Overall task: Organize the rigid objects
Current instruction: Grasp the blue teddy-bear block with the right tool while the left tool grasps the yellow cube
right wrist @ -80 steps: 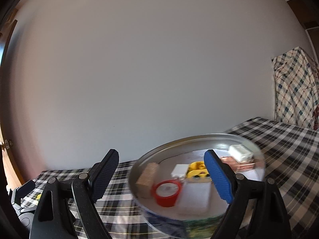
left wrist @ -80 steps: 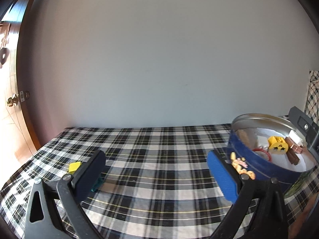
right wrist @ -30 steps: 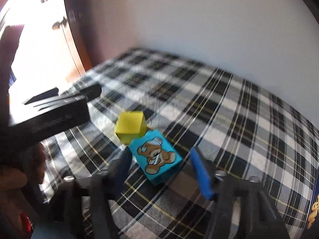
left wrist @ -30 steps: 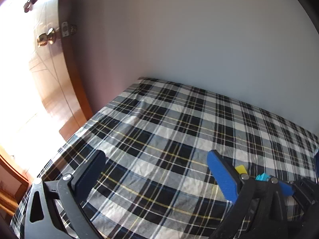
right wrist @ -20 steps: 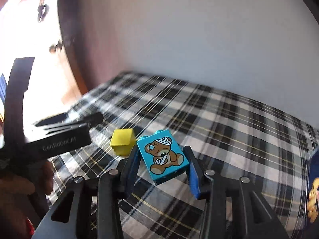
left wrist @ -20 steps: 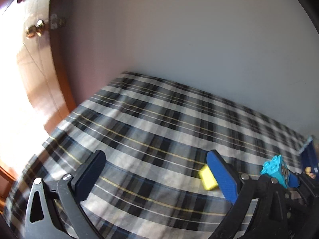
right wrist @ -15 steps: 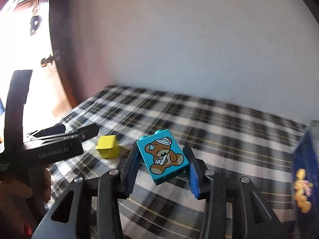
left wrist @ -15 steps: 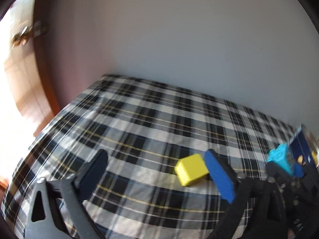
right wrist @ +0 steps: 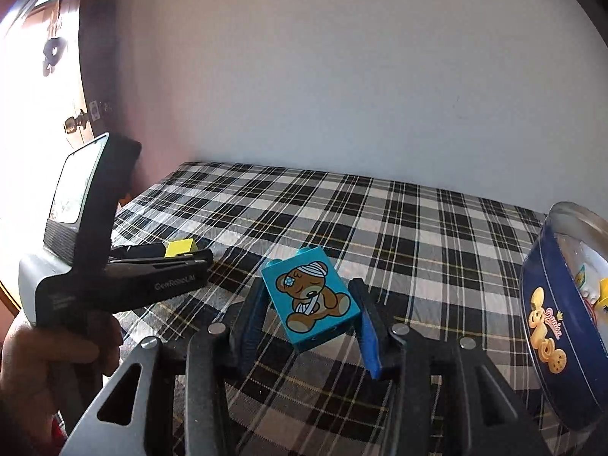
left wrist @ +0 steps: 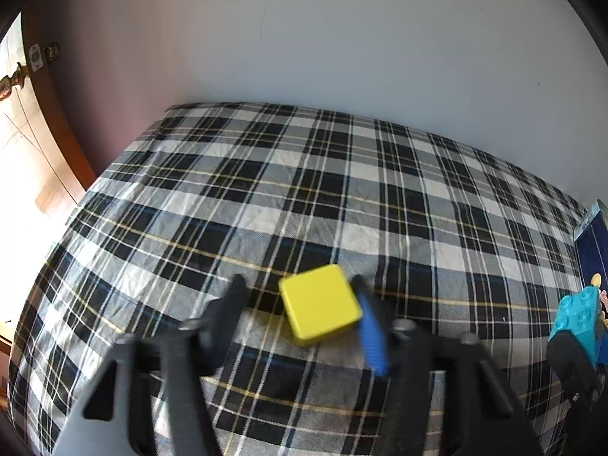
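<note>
A bed covered by a black, white and grey checked sheet (left wrist: 342, 197) fills both views, with a plain pale wall (left wrist: 342, 38) behind it and a wooden door (left wrist: 41, 174) with a round knob at the bed's left end.

In the left wrist view, the left gripper (left wrist: 300, 304) has just been closing around a yellow block (left wrist: 320, 303). The block sits between its two fingers. The blue-padded finger (left wrist: 370, 326) touches the block's right side. The black finger on the other side is blurred and a narrow gap still shows there, so the grip is not yet firm. The block lies on the sheet, near the front edge of the bed and towards its middle.

In the right wrist view, the right gripper (right wrist: 307, 317) is clenched on a turquoise toy brick (right wrist: 309, 309) printed with a bandaged teddy bear. Both pads press its sides and hold it tilted, raised above the sheet. The same brick shows at the far right of the left wrist view (left wrist: 577, 313).

A round dark blue biscuit tin (right wrist: 558, 326) stands open on the bed, right of the brick. Small items lie inside it, too cut off to identify.

A person's hand (right wrist: 41, 372) grips the handle of the left gripper at the left of the right wrist view, with the yellow block at its tips.
</note>
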Demonstrator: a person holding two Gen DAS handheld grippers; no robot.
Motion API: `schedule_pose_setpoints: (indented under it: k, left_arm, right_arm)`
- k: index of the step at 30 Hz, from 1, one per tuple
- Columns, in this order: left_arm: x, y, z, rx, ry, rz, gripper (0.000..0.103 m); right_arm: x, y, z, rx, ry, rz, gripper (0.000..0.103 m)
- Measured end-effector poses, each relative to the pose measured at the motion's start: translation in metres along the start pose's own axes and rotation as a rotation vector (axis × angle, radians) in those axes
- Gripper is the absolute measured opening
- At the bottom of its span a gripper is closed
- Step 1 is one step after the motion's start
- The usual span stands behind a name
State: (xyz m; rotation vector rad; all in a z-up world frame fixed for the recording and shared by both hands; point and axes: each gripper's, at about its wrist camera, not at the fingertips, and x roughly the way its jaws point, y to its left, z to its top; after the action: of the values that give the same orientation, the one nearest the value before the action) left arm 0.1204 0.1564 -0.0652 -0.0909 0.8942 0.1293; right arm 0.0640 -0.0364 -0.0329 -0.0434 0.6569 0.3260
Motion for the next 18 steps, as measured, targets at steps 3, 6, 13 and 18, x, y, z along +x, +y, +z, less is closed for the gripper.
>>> schedule_pose_setpoints:
  k: [3, 6, 13, 18]
  left_arm:
    - [-0.003, -0.003, -0.003, 0.012, -0.006, 0.014, 0.028]
    - [-0.009, -0.002, -0.006, -0.008, -0.024, 0.005, 0.027]
    - [-0.040, -0.003, -0.013, -0.021, -0.172, -0.017, 0.028]
    - [-0.061, -0.007, -0.018, -0.001, -0.281, -0.037, 0.027]
  right_arm:
    - [0.000, -0.001, -0.001, 0.008, 0.004, -0.001, 0.046]
    - [-0.002, -0.002, -0.001, 0.014, -0.015, -0.004, 0.046]
    - [-0.018, 0.002, -0.003, 0.003, -0.094, -0.008, 0.046]
    - [-0.032, 0.007, -0.004, -0.023, -0.173, -0.022, 0.046]
